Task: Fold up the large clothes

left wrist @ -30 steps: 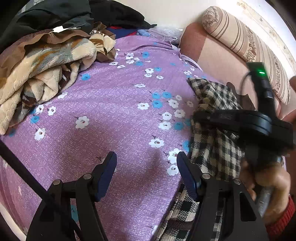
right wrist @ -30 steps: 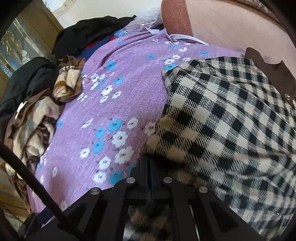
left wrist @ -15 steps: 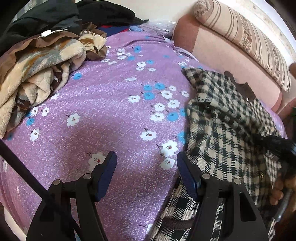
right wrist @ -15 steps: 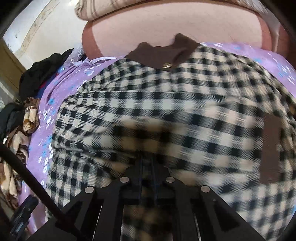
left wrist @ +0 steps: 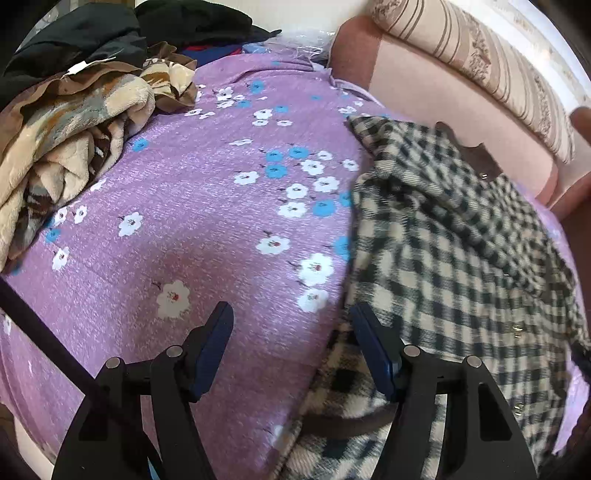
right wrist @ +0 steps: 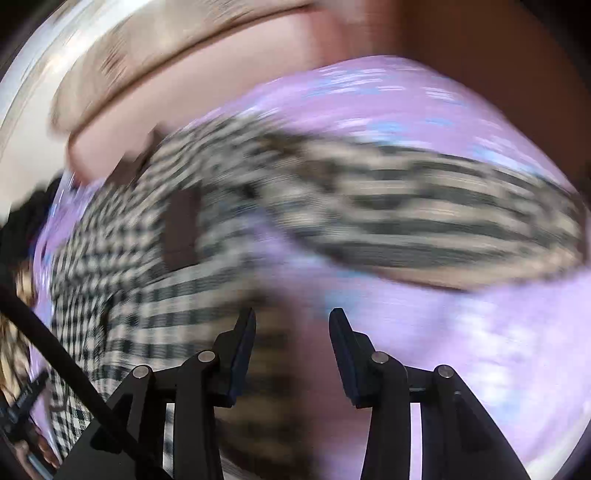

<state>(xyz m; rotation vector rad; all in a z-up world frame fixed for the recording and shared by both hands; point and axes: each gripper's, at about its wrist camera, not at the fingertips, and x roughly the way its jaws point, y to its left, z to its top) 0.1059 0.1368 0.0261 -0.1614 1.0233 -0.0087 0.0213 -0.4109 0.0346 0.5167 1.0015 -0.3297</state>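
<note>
- Left wrist view: the left hand-held gripper [left wrist: 291, 347] hangs low over the purple floral bedspread [left wrist: 207, 206], pointing toward the headboard, its two fingers spread wide with nothing between them.
- Its right-side finger [left wrist: 373, 350] sits at the edge of the black-and-cream checked coat [left wrist: 443, 236]; whether it touches the cloth cannot be told.
- The checked coat lies on the bedspread to the right of the left hand-held gripper, bunched and partly folded over itself, with its dark brown collar [left wrist: 476, 155] at the end toward the pink padded headboard [left wrist: 436, 88].
- A striped bolster pillow [left wrist: 495, 62] rests along the top of the headboard.
- On the far side of the bedspread from the coat is a heap of beige and brown blankets [left wrist: 62, 144], with dark clothes [left wrist: 110, 33] piled behind it. A white tag [left wrist: 86, 66] lies on the heap; no writing on it can be read.
- Right wrist view: the frame is heavily blurred. The right hand-held gripper [right wrist: 291, 347] has its fingers apart and empty, above the bedspread beside the coat.
- This view alone shows a dark brown patch [right wrist: 181, 229] on the coat and a long checked strip [right wrist: 443, 218] stretching away from it across the bedspread.
</note>
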